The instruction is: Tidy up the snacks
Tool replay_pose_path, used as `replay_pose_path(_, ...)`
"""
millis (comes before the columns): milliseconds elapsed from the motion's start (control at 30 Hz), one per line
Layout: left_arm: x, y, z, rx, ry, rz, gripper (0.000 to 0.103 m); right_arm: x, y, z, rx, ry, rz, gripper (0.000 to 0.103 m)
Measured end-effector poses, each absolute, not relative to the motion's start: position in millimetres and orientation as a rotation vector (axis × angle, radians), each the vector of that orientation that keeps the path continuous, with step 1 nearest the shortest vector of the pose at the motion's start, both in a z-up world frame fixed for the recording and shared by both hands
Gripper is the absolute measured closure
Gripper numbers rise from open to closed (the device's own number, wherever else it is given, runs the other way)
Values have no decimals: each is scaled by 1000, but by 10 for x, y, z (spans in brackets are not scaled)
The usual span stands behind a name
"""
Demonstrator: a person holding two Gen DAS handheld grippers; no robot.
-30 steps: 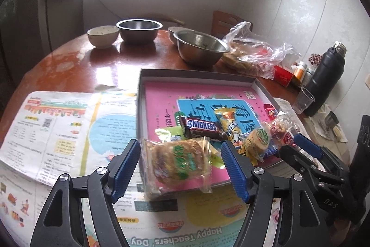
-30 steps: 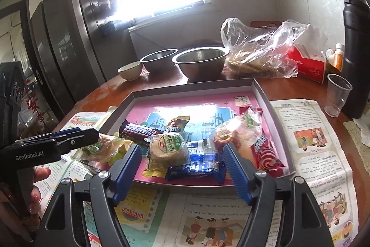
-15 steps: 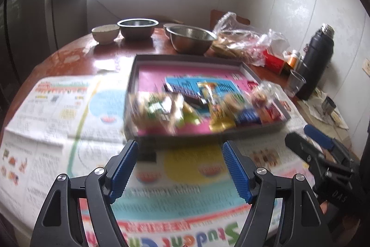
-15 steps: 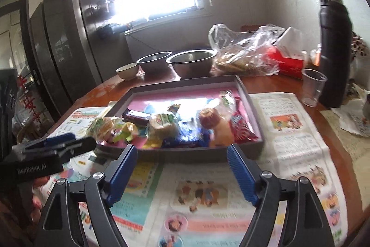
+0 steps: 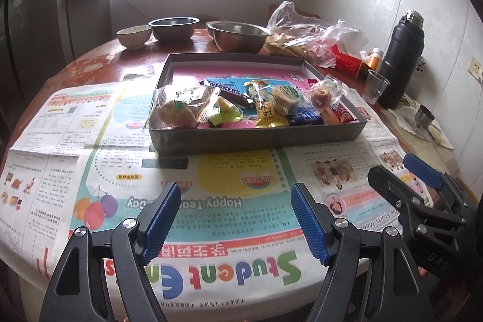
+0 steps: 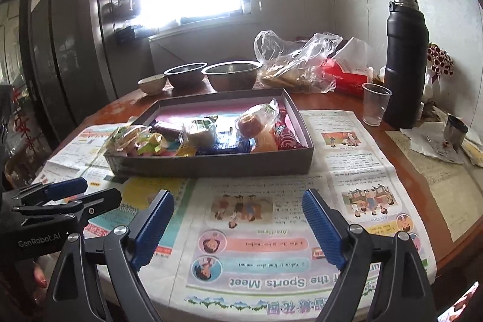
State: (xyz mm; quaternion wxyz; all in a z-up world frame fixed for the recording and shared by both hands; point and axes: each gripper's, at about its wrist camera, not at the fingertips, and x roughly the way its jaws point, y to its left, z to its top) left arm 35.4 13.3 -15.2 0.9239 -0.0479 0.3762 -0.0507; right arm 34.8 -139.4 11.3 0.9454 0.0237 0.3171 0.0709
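Note:
A grey shallow box (image 5: 259, 138) (image 6: 211, 163) with a pink lining sits on newspaper and holds several wrapped snacks in a row: a wrapped cake (image 5: 181, 107), a Snickers bar (image 5: 226, 88), a yellow packet (image 5: 267, 110), a round biscuit (image 5: 286, 97) and a red-wrapped sweet (image 6: 283, 135). My left gripper (image 5: 235, 219) is open and empty, over the newspaper well in front of the box. My right gripper (image 6: 238, 225) is open and empty, also in front of the box. Each gripper shows in the other's view: the right gripper (image 5: 422, 180), the left gripper (image 6: 66, 195).
Newspaper (image 5: 211, 201) covers the near half of a round wooden table. Behind the box stand two steel bowls (image 5: 238, 36), a small ceramic bowl (image 5: 134, 35) and a plastic bag of food (image 5: 305, 35). At the right are a black flask (image 5: 401, 56), a plastic cup (image 5: 375, 86) and a red tissue box (image 6: 344, 74).
The left gripper let go of the wrapped cake, which now lies at the box's left end. Both grippers have pulled back from the box toward the table's near edge.

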Motion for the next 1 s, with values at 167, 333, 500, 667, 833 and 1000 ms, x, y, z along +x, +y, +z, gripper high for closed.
replay_pose_path(167,326,110,-173,-98,780,-114,26,298,-1384,127,52,641,142,16)
replay_pose_path(333,297,132,-151,-105,767,-118,26,266,-1378,130,54,638,133,15)
replay_pose_path(500,300,142,-151,-107,768,-120,26,239,-1360,146,46,625,128,11)
replay_pose_path(667,330,133,-185,-105,779,-122,26,259,-1355,126,42,640,122,10)
replay_pose_path(833,382,143,-229,-107,790,-123,26,319,-1336,67,26,657,104,10)
replay_pose_path(1000,431,144,-270,-109,804,-121,26,387,-1318,-15,19,679,98,10)
